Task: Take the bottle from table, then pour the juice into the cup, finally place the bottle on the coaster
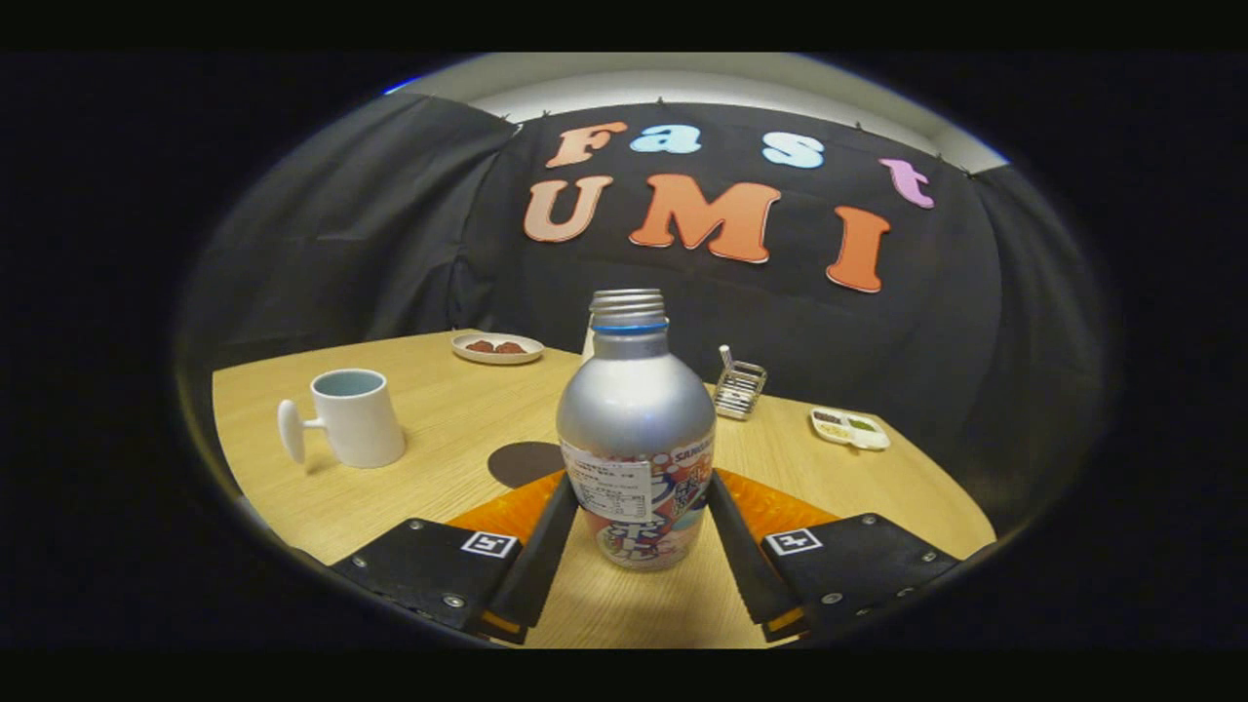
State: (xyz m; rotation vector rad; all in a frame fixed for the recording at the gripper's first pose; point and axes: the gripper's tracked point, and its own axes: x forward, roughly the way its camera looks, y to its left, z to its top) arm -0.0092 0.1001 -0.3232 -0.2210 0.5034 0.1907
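Jaws of the level gripper clamp the upright bottle.

Your gripper has its two fingers pressed against either side of the upright bottle, which stands on the table. Just beyond your left finger lies the coaster. Further left sits the cup. Far beyond it rests a plate. Beyond your right finger stands a wire rack, with a small dish to its right.
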